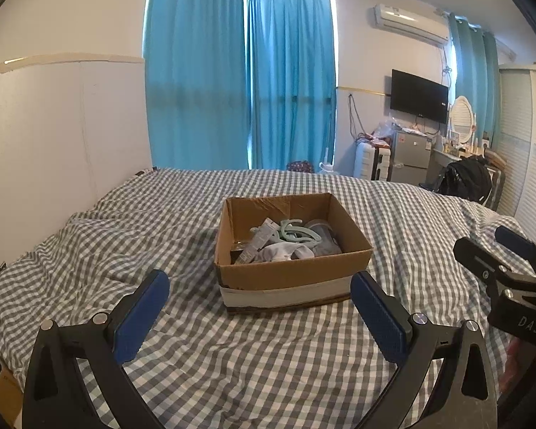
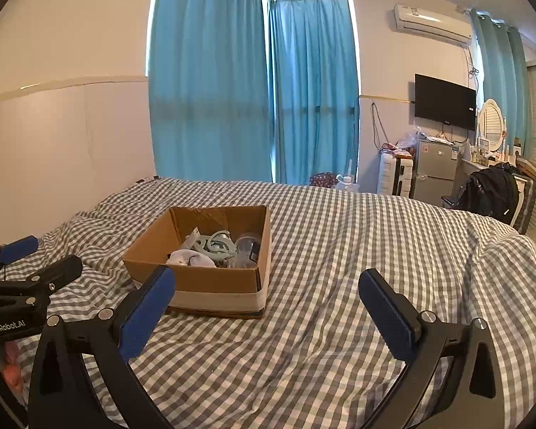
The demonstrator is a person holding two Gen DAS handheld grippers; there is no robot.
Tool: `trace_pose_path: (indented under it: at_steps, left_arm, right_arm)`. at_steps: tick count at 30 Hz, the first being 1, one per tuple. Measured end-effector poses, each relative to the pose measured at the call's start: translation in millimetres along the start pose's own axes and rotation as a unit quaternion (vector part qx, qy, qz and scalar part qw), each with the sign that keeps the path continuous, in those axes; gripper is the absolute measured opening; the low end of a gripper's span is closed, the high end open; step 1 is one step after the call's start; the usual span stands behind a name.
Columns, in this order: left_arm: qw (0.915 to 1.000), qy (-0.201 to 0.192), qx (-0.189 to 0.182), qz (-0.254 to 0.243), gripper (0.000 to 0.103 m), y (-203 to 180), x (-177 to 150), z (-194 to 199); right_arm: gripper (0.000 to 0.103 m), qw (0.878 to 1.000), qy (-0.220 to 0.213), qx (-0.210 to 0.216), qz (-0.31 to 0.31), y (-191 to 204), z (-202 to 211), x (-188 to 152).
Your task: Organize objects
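While it sits open-topped near the middle of the bed, the cardboard box (image 1: 292, 246) holds a small heap of things: pale green plastic hangers (image 1: 296, 233) on top, a white tube (image 1: 256, 243) leaning toward its left wall, and crumpled white and grey cloth (image 1: 292, 252) at the front. A clear container (image 2: 248, 245) lies at its right side in the right wrist view. A pale band of tape wraps the box's lower edge. The box rests on a grey-and-white checked bedcover (image 1: 268, 350), wrinkled around it.

Just in front of the box, the left gripper (image 1: 260, 312) hovers above the cover with its blue-padded fingers spread wide, holding nothing. The right gripper (image 2: 268, 316) hangs to the right of the box, its fingers likewise wide apart and bare.

Beyond the bed hang blue curtains (image 1: 239, 82). Against the far wall stand a dark television (image 1: 418, 95), a small silver fridge (image 1: 411, 153) and an air conditioner (image 1: 409, 23).
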State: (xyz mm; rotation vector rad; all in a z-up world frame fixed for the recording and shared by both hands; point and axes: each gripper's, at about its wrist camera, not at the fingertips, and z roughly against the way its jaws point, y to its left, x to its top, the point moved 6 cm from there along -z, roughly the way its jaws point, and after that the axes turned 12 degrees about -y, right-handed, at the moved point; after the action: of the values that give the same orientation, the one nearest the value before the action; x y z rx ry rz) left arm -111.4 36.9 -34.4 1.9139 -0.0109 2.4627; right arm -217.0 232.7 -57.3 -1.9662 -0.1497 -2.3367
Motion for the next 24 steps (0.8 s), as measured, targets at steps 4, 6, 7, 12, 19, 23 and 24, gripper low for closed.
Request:
trace_pose_path:
  at_steps: [4,6,7,12,19,23,24]
  left_arm:
    - [1.0,0.007,0.004,0.002,0.103,1,0,3]
    - [0.9999,0.0,0.0,0.011,0.103,2,3,6]
    - [0.9999,-0.003,-0.002,0.014,0.103,2,3,7]
    - [0.9999,-0.001,-0.004,0.012,0.103,2,1,10]
    - [0.9998,0.001,-0.002,0.018,0.103,5,0,11]
    - [0.9999,0.003,-0.001,0.016,0.103,4,0,11]
    - [0.9999,0.002,0.0,0.015,0.103,4,1,11]
  right_arm:
    - [0.103,1.0,0.002,-0.004,0.002,0,1,2]
    - [0.103,1.0,0.005,-0.001,0.003,1,3,4]
    - [0.103,1.0,0.005,0.001,0.005,3,4,5]
    - [0.103,1.0,-0.002,-0.002,0.014,9,7,6]
    - [0.103,1.0,-0.004,-0.001,0.016,11,10,9]
    - [0.103,1.0,-0.001,-0.002,0.015,9,10,7]
    - [0.103,1.0,0.001,-0.002,0.014,8,10,7]
